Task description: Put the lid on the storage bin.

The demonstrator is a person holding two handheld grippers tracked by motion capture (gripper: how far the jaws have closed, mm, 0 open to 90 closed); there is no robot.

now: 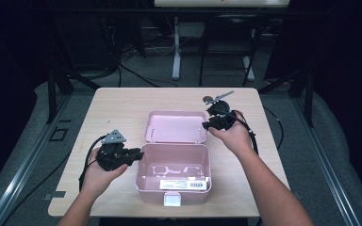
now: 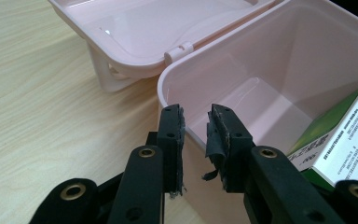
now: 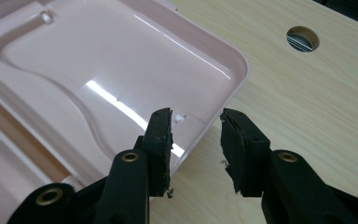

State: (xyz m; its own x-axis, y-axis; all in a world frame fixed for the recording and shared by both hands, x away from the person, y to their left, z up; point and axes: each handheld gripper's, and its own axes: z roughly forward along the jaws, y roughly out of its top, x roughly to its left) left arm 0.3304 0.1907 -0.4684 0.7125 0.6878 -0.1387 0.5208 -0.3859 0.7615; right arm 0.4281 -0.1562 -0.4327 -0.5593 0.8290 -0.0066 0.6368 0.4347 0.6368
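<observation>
Left claw (image 1: pixel 136 153) sits at the left wall of the pink box (image 1: pixel 173 181), held in the person's left hand (image 1: pixel 99 174) at the near left of the counter (image 1: pixel 122 101). Its jaws straddle the box's left rim near the corner, one outside the wall and one inside; a gap shows between the pads (image 2: pixel 175 140) and the wall, so the claw is spread and pinches nothing. Right claw (image 1: pixel 205 125) hovers at the right edge of the lid (image 1: pixel 175 126), held in the right hand (image 1: pixel 235 136). Its jaws are parted with the lid's corner edge between them, and the pads stand clear of the plastic. Box stands open near the front middle of the counter, its lid laid back flat behind it and joined by a hinge (image 2: pixel 179 50). Inside the box, along the near wall, lies a green and white carton (image 2: pixel 349 135) with a barcode label. Beyond the lid, in the counter's far right, is a round cable hole (image 3: pixel 303 38). Grey three-cornered plates top both claws, and cables trail from each across the counter.
</observation>
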